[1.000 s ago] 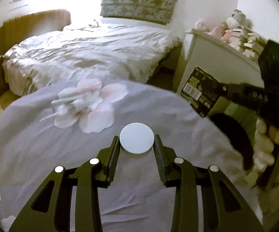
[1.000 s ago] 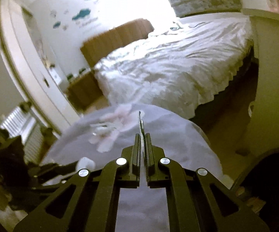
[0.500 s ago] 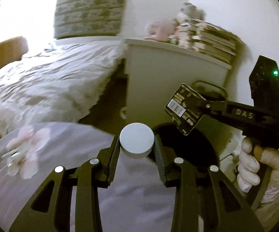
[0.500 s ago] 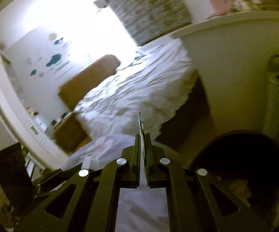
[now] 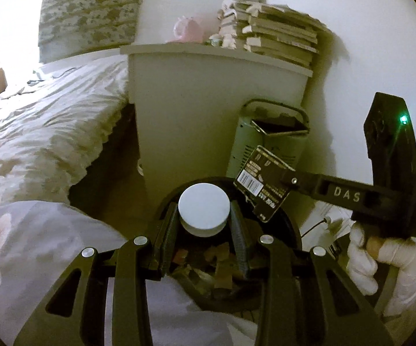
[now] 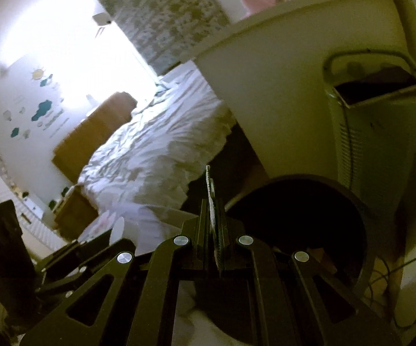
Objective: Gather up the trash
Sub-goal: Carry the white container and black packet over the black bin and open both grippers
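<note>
Left tool (image 5: 203,225) grips a white round lid (image 5: 203,209), flat face toward the camera, at frame centre above the black bin (image 5: 290,225). Right tool (image 5: 287,183) pinches a dark card (image 5: 261,189), long axis tilted from upper left to lower right. Best released only once squarely over the bin's mouth.
</note>
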